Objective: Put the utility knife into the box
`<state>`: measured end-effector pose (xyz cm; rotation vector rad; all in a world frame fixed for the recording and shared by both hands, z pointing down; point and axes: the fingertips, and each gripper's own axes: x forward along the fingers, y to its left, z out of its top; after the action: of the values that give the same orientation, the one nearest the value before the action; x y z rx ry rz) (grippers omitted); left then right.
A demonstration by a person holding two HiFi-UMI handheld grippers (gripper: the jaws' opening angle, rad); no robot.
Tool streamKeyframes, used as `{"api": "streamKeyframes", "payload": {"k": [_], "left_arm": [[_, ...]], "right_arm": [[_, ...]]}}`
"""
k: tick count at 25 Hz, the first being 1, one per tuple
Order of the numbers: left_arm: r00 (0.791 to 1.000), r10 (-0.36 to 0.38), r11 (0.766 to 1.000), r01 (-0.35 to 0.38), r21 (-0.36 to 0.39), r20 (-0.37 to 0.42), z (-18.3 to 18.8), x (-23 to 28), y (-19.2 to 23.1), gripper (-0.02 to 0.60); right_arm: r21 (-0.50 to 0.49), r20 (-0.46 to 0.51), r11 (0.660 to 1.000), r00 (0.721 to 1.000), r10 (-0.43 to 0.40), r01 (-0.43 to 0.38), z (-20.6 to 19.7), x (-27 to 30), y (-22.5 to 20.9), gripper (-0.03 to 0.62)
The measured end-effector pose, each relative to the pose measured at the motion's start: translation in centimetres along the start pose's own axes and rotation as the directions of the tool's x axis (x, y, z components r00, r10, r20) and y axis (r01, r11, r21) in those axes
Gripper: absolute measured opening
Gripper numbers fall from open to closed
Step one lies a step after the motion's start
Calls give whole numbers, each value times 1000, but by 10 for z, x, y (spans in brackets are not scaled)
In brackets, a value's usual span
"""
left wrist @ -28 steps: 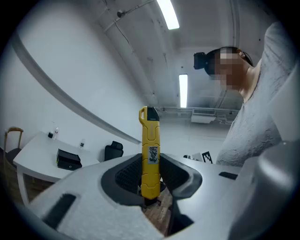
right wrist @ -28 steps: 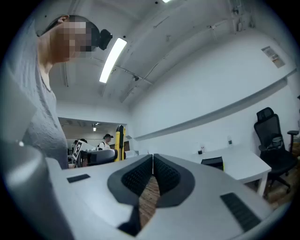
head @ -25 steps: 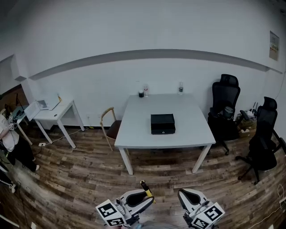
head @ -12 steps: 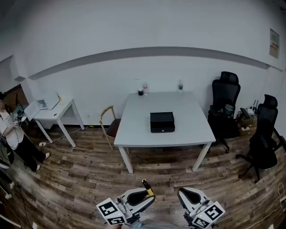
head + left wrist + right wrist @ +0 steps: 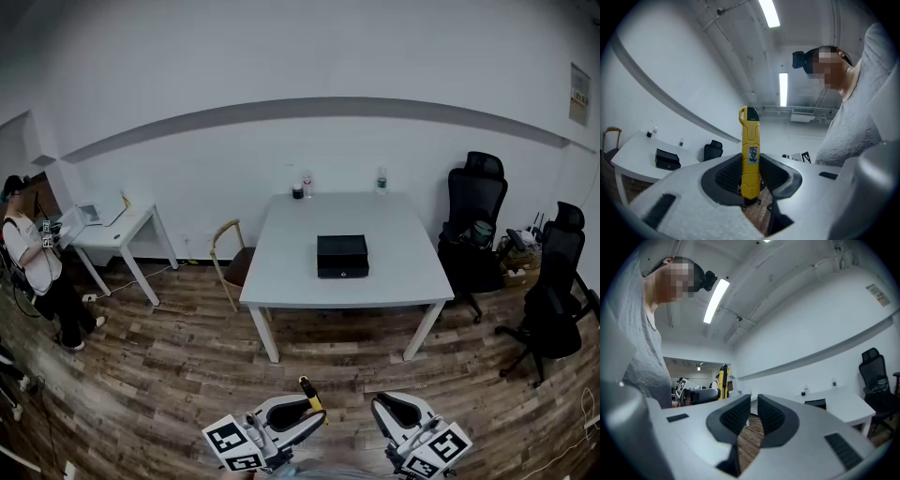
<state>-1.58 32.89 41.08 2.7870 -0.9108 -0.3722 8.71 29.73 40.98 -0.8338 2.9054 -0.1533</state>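
Yellow plastic stands out between the jaws of the left gripper [image 5: 751, 177], which is clenched on the lower half of the utility knife [image 5: 750, 152]; the knife stands upright, and its black-capped end rises well above the pads. The right gripper [image 5: 753, 411] has its jaws drawn in to a thin slit with nothing between them.

In the head view both grippers sit at 6 o'clock over bare wood floor [image 5: 187, 375], with open planks between them and the white table [image 5: 394, 281] at 12 o'clock. The black box [image 5: 341, 256] rests near the middle of that table, clear of every edge, and the knife is well apart from it. Two black office chairs [image 5: 476, 225] crowd the table's side at 2 o'clock, a wooden chair [image 5: 230, 258] is near its other side at 11 o'clock, and a small white desk [image 5: 117, 239] stands at 10 o'clock with a person [image 5: 37, 272] just beside it.

Only the knife's tip [image 5: 307, 392] shows from the head camera. The left gripper view alone shows its label and the ceiling light strips [image 5: 783, 89]. The right gripper view catches the knife [image 5: 723, 380] side-on at 9 o'clock and a corner of the box [image 5: 816, 403] at 3 o'clock.
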Motion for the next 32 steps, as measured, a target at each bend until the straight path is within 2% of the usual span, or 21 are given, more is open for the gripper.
{"api": "streamKeyframes", "payload": {"k": [22, 32], "left_arm": [[1000, -7, 1000, 7, -2, -19, -9, 24, -6, 123], [1000, -8, 1000, 8, -8, -7, -7, 34, 22, 123]], "right_arm": [[25, -31, 1000, 999, -18, 19, -6, -17, -22, 32], [35, -34, 998, 998, -58, 60, -11, -10, -43, 32]]}}
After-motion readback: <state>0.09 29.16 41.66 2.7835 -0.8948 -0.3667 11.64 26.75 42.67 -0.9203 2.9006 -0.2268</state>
